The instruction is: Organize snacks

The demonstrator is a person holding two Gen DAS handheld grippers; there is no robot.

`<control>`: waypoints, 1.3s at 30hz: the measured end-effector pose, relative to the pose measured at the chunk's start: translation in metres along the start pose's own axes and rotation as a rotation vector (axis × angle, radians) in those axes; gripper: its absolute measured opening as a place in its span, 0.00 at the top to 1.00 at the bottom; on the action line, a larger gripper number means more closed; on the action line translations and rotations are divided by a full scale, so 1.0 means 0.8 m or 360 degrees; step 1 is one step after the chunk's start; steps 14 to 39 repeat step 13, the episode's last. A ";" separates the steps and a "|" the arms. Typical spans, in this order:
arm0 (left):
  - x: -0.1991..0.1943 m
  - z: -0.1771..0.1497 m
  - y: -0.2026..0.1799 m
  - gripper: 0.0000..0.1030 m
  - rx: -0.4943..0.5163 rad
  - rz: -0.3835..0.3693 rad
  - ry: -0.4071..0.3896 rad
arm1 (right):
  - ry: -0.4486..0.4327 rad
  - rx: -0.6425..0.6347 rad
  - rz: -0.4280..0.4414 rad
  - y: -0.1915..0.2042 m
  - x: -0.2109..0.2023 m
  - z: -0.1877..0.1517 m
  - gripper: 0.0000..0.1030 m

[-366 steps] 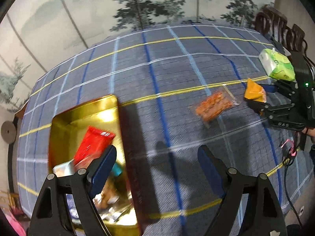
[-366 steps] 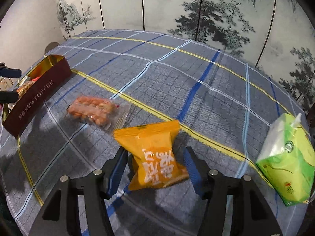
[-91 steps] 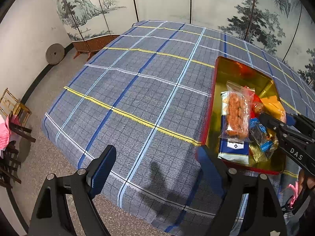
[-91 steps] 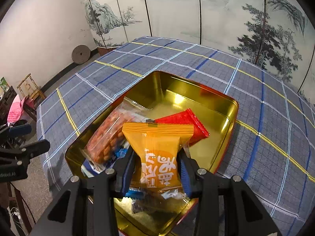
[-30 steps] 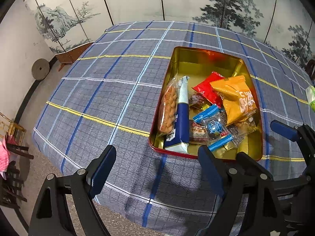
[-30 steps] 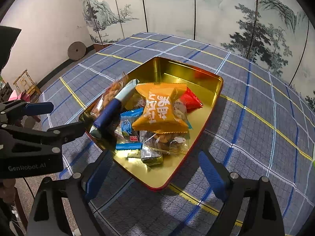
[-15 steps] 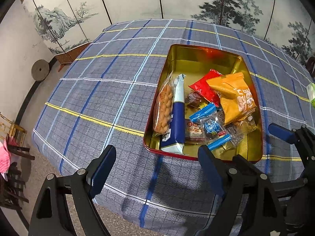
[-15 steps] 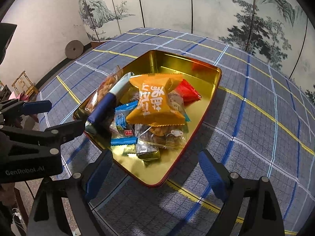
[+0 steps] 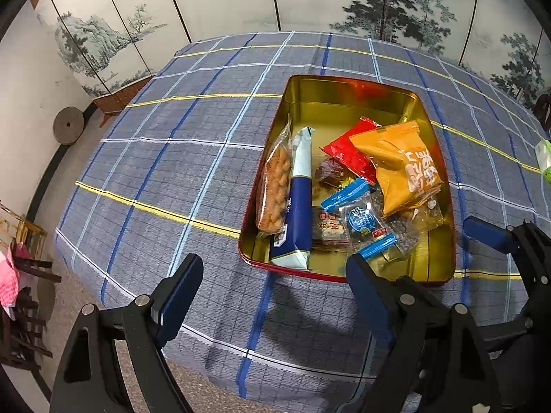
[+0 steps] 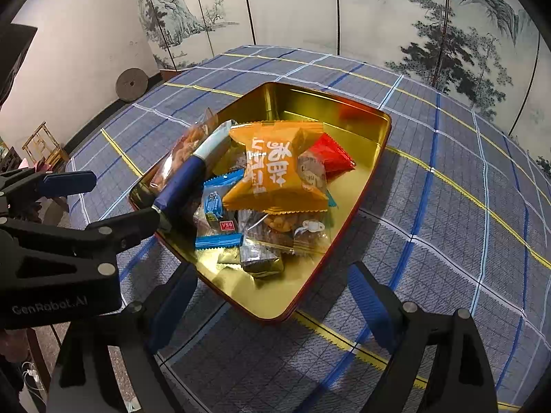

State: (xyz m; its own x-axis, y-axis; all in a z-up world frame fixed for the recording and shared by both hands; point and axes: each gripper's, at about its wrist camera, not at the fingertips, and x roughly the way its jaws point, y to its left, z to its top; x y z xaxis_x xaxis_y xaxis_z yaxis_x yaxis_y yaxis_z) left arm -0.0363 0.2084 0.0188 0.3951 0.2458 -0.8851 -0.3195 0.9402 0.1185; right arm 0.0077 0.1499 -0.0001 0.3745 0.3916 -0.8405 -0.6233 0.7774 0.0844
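Observation:
A gold tin with a red outside (image 9: 351,89) (image 10: 365,112) sits on the blue plaid cloth and holds several snacks. An orange packet (image 9: 403,161) (image 10: 275,168) lies on top, over a red packet (image 9: 344,153) (image 10: 332,155). A clear bag of orange snacks (image 9: 275,186) and a blue-and-white pack (image 9: 298,203) (image 10: 186,175) lean along the tin's left wall, with small blue-wrapped sweets (image 9: 365,222) (image 10: 215,216) beside them. My left gripper (image 9: 272,285) is open and empty over the cloth before the tin's near left corner. Just in front of the tin's near edge, my right gripper (image 10: 268,296) stands open and empty.
A green tissue pack (image 9: 544,156) lies at the far right of the table. The table's near edge (image 9: 206,340) drops to the floor at the left, where a stone disc (image 9: 69,125) leans on the wall. Painted folding screens stand behind.
In the last second both views have shifted only slightly. The tin and its snacks have not moved, and both grippers stay open. Earlier the right gripper carried the orange packet into the tin and let it go.

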 end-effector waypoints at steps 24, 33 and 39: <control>-0.005 0.000 -0.003 0.20 -0.0005 -0.0056 -0.0011 | 0.0002 -0.0006 0.0005 0.002 0.001 -0.001 0.12; -0.005 0.000 -0.003 0.20 -0.0005 -0.0056 -0.0011 | 0.0002 -0.0006 0.0005 0.002 0.001 -0.001 0.12; -0.005 0.000 -0.003 0.20 -0.0005 -0.0056 -0.0011 | 0.0002 -0.0006 0.0005 0.002 0.001 -0.001 0.12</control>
